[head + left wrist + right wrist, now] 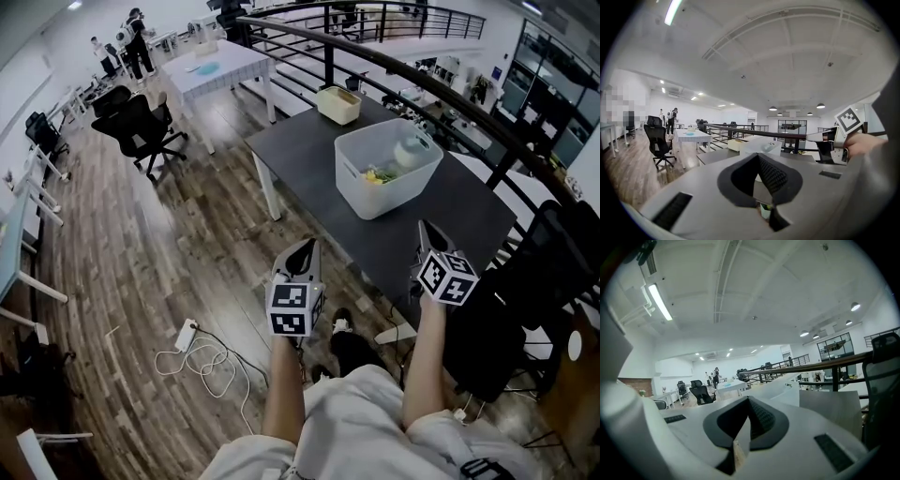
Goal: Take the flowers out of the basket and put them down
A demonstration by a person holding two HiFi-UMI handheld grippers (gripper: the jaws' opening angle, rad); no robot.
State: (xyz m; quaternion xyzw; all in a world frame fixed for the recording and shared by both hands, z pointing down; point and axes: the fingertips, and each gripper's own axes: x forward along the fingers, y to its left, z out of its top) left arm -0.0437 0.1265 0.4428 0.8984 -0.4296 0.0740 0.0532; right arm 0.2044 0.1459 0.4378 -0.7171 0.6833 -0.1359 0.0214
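Both claws closed and empty, held in the air short of the basket.

The left claw (307, 247) has its jaws together with nothing between them and hangs over the wooden floor (187, 244), just off the near edge of the dark worktop (309, 150). The right claw (425, 230), also pressed together and empty, hangs over the worktop's near edge. The flowers (376, 174), yellow and green, lie inside the white basket (361, 197), beside a pale rounded object (412, 150). The basket stands on the worktop ahead of both claws, apart from them. A small cream box (338, 104) sits at the worktop's far end.
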